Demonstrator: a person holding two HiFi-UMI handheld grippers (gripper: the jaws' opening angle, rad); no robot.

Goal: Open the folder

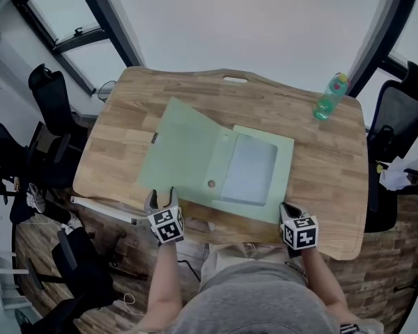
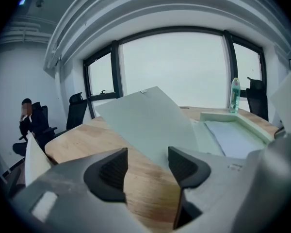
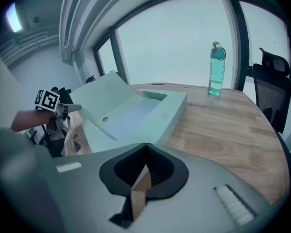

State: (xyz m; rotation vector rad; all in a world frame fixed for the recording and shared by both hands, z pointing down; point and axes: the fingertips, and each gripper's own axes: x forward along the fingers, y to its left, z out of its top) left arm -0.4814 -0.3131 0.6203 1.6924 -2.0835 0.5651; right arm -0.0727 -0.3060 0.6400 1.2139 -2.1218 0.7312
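A pale green box folder lies open on the wooden table, its cover swung over to the left and tilted up, pale sheets in its tray. My left gripper is at the cover's near left corner. In the left gripper view its jaws stand open with the cover just ahead; the pads do not press on it. My right gripper sits at the folder's near right corner, jaws shut, the folder beyond them.
A green water bottle stands at the table's far right, also in the right gripper view. Black office chairs stand to the left and right of the table. A person sits far left by the windows.
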